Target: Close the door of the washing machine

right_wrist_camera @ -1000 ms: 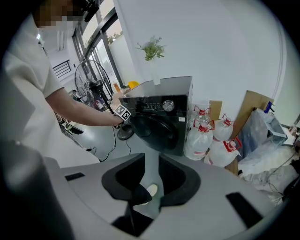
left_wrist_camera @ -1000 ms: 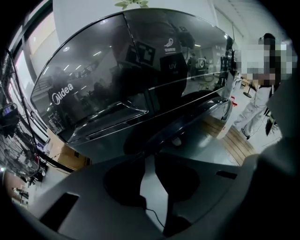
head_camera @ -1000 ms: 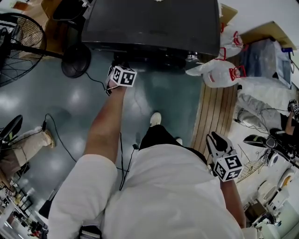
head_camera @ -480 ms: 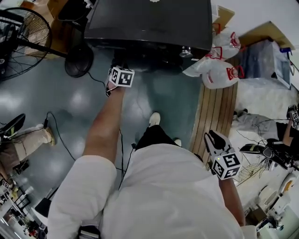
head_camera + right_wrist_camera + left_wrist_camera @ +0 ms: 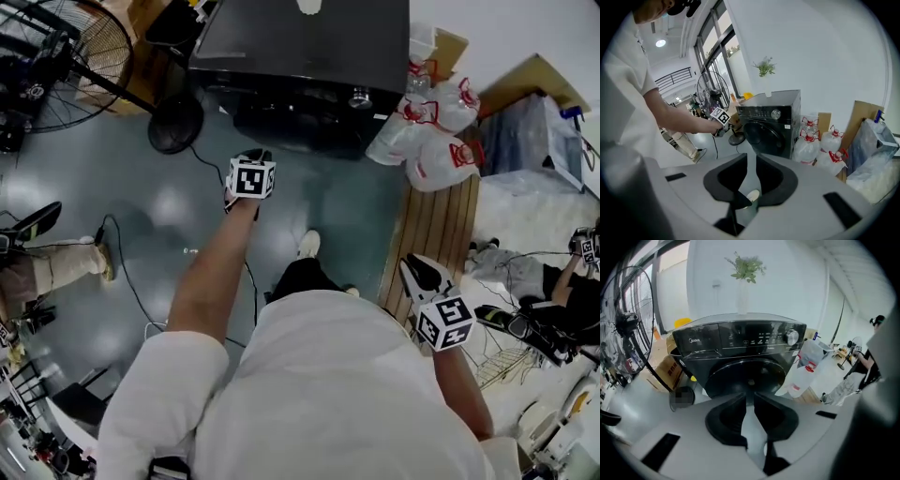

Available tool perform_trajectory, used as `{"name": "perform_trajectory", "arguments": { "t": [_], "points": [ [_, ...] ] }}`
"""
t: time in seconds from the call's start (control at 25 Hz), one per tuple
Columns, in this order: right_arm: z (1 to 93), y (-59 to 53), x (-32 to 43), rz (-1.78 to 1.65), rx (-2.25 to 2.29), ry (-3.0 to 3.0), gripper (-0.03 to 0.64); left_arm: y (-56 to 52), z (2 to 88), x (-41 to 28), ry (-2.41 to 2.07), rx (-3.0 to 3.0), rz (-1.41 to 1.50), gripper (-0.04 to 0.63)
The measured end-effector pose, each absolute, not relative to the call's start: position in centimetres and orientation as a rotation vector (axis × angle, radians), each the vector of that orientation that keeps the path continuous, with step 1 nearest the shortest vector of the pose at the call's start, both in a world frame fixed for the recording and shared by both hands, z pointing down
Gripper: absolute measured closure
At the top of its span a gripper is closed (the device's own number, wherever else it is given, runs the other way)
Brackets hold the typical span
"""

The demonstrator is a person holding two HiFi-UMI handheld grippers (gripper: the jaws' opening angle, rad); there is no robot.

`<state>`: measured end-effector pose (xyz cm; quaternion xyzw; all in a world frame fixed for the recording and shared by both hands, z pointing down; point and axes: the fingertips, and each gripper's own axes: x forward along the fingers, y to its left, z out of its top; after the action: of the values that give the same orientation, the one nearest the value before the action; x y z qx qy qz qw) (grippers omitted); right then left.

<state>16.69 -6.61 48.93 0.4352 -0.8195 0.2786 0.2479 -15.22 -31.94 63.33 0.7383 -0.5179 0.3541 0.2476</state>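
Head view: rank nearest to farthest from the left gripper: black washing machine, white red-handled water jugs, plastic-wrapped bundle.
1. Black washing machine, just ahead of the left gripper.
2. White red-handled water jugs, to the right.
3. Plastic-wrapped bundle, far right.

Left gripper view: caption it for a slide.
Empty left gripper, jaws just closing, faces the black washer, door shut, plant on top.

Head view: overhead, steeply down, washing machine (image 5: 309, 56) at top edge. Left gripper view: near, square to its front. Right gripper view: farther back, oblique, from the water jugs' (image 5: 427, 141) side. All three share machine, jugs, fan (image 5: 66, 47).
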Motion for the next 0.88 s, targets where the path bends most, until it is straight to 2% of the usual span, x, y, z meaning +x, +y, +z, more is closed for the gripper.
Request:
{"name": "perform_trajectory", "arguments": {
  "t": [0.52,0.88],
  "points": [
    [47.6,-1.3,18.1,0.662,1.049,-2.357,0.581,-16.7,55.9,-8.0,-1.267,2.056,0.638,0.543],
    [46.5,1.2,19.2,0.622,0.974,-2.417,0.603,-5.8,48.9,0.2,-1.06,2.161,0.473,0.563]
  ]
}}
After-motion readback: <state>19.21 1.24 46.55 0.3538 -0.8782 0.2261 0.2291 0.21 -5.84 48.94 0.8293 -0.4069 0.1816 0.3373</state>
